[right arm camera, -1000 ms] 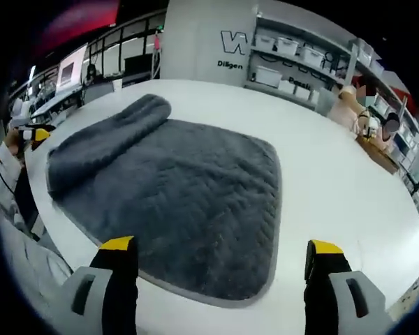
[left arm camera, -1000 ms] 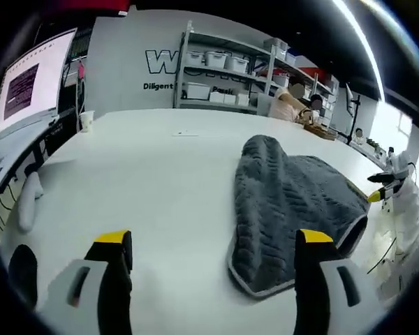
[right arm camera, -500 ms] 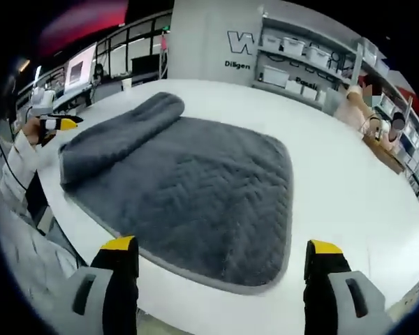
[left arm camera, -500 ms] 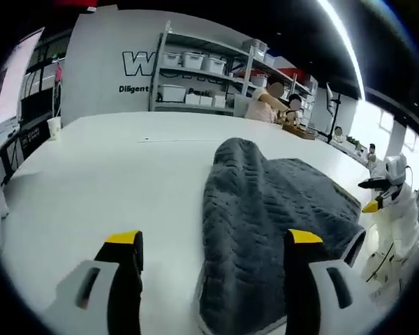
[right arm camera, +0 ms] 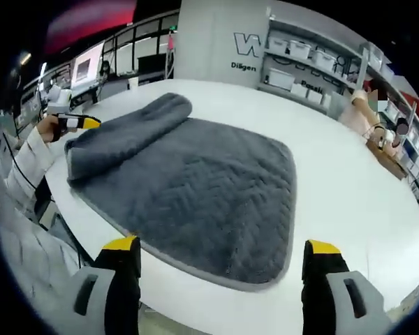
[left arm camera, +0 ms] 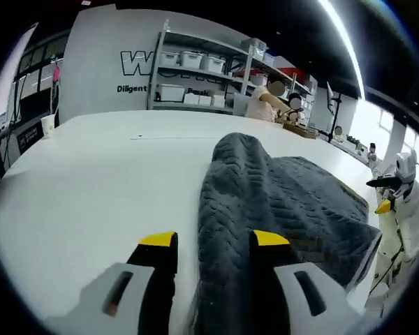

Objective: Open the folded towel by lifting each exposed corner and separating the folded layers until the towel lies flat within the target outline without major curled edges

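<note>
Towel [right arm camera: 195, 188], grey and plush with a chevron weave, lies on the white bench [right arm camera: 335, 174] ahead of the wide, empty right gripper [right arm camera: 223, 248] jaws; its folded edge runs between the left gripper [left arm camera: 215, 241] jaws, narrowed around it, contact hidden

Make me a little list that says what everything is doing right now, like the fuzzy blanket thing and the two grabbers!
towel: dark grey plush towel with a zigzag weave, spread on the table, one side folded over into a thick roll
table: big white table
left gripper: yellow-tipped left gripper, jaws close together at the near end of the fold; grip on it unclear
right gripper: yellow-tipped right gripper, jaws wide apart, holding nothing, at the towel's near edge
background: white shelves with storage bins
task state: towel not yet flat
</note>
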Demonstrator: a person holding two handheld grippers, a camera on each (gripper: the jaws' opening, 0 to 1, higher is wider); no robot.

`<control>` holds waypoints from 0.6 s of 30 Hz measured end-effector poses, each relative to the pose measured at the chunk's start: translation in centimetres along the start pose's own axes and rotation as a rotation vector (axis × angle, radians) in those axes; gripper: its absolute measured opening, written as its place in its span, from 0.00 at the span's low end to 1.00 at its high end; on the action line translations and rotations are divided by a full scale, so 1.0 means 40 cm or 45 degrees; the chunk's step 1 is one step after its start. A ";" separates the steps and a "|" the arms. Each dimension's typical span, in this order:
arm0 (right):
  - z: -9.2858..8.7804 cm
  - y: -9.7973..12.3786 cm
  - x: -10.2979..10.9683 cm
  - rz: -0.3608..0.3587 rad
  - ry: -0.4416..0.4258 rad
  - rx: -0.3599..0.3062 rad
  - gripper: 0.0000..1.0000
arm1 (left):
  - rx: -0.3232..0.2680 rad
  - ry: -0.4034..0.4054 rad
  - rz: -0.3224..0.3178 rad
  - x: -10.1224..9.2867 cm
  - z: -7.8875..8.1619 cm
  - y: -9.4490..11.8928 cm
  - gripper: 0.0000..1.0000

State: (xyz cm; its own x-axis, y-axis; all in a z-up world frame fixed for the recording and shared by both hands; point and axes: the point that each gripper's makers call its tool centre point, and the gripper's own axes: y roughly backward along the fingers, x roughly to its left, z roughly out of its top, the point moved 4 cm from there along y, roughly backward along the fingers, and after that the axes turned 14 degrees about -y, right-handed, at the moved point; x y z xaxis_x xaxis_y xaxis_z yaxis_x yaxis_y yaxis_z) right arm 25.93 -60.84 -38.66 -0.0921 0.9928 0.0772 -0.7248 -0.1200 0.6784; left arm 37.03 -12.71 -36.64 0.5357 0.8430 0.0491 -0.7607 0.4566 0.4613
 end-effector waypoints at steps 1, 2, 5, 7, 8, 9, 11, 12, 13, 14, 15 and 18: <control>-0.005 0.006 0.007 0.016 0.007 0.003 0.95 | -0.002 -0.005 -0.021 -0.009 0.003 -0.029 0.35; -0.005 0.008 0.009 0.019 0.011 0.004 0.95 | -0.005 -0.003 -0.027 -0.011 0.004 -0.037 0.33; -0.003 0.017 0.013 0.029 0.024 -0.001 0.95 | -0.023 0.005 -0.032 -0.017 0.005 -0.078 0.20; 0.000 0.024 0.020 0.043 0.040 -0.006 0.94 | -0.008 -0.008 -0.032 -0.027 -0.004 -0.113 0.09; -0.001 0.024 0.021 0.045 0.042 -0.004 0.94 | -0.007 -0.014 -0.032 -0.030 -0.005 -0.115 0.07; -0.003 0.025 0.022 0.047 0.047 0.000 0.94 | -0.013 -0.016 -0.034 -0.033 -0.006 -0.124 0.07; -0.004 0.027 0.024 0.051 0.051 0.003 0.94 | -0.003 0.001 -0.033 -0.036 -0.014 -0.138 0.05; -0.005 0.027 0.025 0.054 0.052 0.003 0.94 | 0.008 0.002 -0.033 -0.038 -0.019 -0.144 0.05; -0.005 0.029 0.024 0.054 0.056 0.003 0.94 | 0.021 0.000 -0.029 -0.044 -0.025 -0.155 0.05; -0.006 0.031 0.022 0.054 0.054 0.002 0.94 | 0.013 -0.024 -0.019 -0.045 -0.023 -0.157 0.05; -0.009 0.031 0.021 0.056 0.052 0.002 0.93 | 0.005 -0.057 -0.030 -0.051 -0.020 -0.160 0.05; -0.018 0.031 0.024 0.066 0.053 0.007 0.93 | -0.066 -0.074 -0.071 -0.074 0.017 -0.153 0.05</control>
State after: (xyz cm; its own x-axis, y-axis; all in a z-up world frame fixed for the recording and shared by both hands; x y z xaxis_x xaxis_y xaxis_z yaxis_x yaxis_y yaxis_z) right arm 24.44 -60.05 -38.28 -0.1577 0.9841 0.0820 -0.7148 -0.1710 0.6781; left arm 40.34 -18.17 -39.01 0.5971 0.7985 0.0764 -0.7461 0.5179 0.4184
